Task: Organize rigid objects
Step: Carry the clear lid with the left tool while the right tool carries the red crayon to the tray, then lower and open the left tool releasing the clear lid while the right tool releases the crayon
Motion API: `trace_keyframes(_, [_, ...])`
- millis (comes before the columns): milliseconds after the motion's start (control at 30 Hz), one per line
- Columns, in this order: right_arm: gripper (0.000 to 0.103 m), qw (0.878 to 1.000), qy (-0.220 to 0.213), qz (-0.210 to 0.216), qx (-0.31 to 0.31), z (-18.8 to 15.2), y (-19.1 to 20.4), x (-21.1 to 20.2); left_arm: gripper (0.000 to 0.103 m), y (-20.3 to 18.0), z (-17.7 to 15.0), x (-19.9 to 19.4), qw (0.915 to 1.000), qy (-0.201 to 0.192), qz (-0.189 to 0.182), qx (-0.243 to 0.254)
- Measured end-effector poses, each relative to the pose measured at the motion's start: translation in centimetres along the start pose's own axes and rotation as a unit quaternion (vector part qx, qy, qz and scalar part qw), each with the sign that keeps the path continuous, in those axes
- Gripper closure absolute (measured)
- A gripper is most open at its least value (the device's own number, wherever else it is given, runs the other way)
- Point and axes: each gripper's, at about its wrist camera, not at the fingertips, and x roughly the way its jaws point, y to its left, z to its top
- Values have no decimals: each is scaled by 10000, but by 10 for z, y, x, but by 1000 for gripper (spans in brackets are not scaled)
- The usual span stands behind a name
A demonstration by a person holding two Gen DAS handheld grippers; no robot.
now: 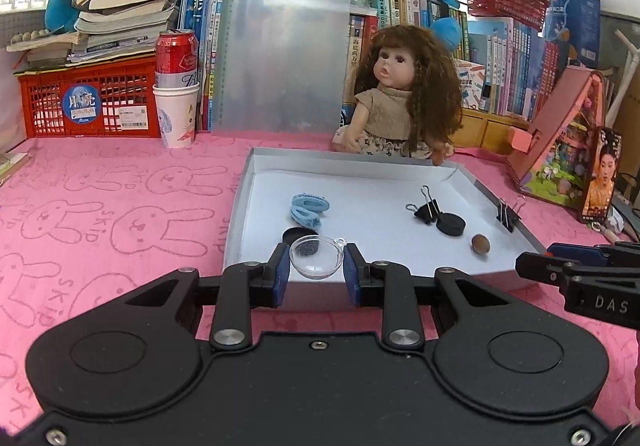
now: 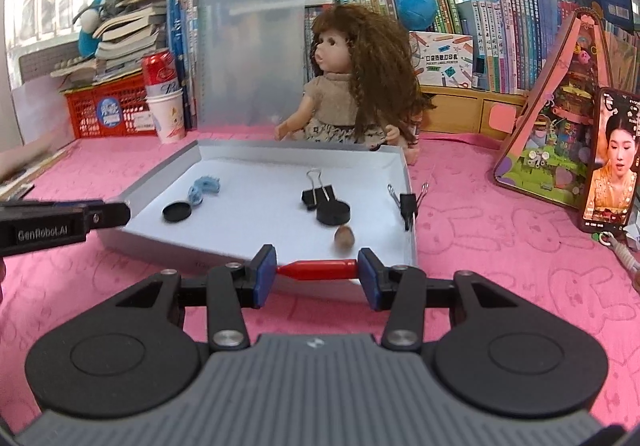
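Observation:
A shallow grey-walled white tray [image 1: 239, 206] [image 2: 160, 174] lies on the pink cloth. In it are a blue hair clip [image 1: 307, 209] [image 2: 203, 187], a black disc [image 1: 295, 235] [image 2: 177, 212], a black binder clip [image 1: 425, 207] [image 2: 317, 193], a black round cap [image 1: 451, 224] [image 2: 333, 212] and a brown nut [image 1: 478, 243] [image 2: 344, 237]. Another binder clip [image 1: 507, 215] [image 2: 407, 204] grips the tray's right wall. My left gripper [image 1: 316, 270] is shut on a clear plastic half-sphere [image 1: 316, 257] above the tray's near edge. My right gripper [image 2: 318, 272] is shut on a red cylinder [image 2: 318, 270] at the tray's near wall.
A doll [image 1: 400, 98] [image 2: 352, 78] sits behind the tray. A clipboard [image 1: 284, 54], a can in a paper cup [image 1: 177, 86], a red crate [image 1: 88, 102], books and plush toys line the back. A pink toy house [image 2: 552, 126] and a phone [image 2: 612, 162] stand at right.

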Motion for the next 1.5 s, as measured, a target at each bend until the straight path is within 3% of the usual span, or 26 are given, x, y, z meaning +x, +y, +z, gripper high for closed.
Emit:
trace_keyframes(233, [52, 9988, 240, 55, 427, 13, -10, 23, 76, 0, 6, 22, 9998, 162, -48, -106])
trace_keyframes(467, [52, 9971, 517, -20, 565, 25, -11, 46, 76, 6, 14, 47, 9972, 589, -256, -394])
trace_keyframes(700, [52, 9933, 879, -202, 724, 28, -13, 67, 76, 8, 16, 66, 9957, 840, -226, -303])
trace_keyframes(1167, [52, 9922, 951, -262, 765, 28, -14, 91, 76, 9, 17, 86, 9966, 787, 168, -197])
trace_keyframes(1500, [50, 9922, 884, -240, 842, 28, -19, 96, 76, -1, 18, 79, 9982, 586, 75, 76])
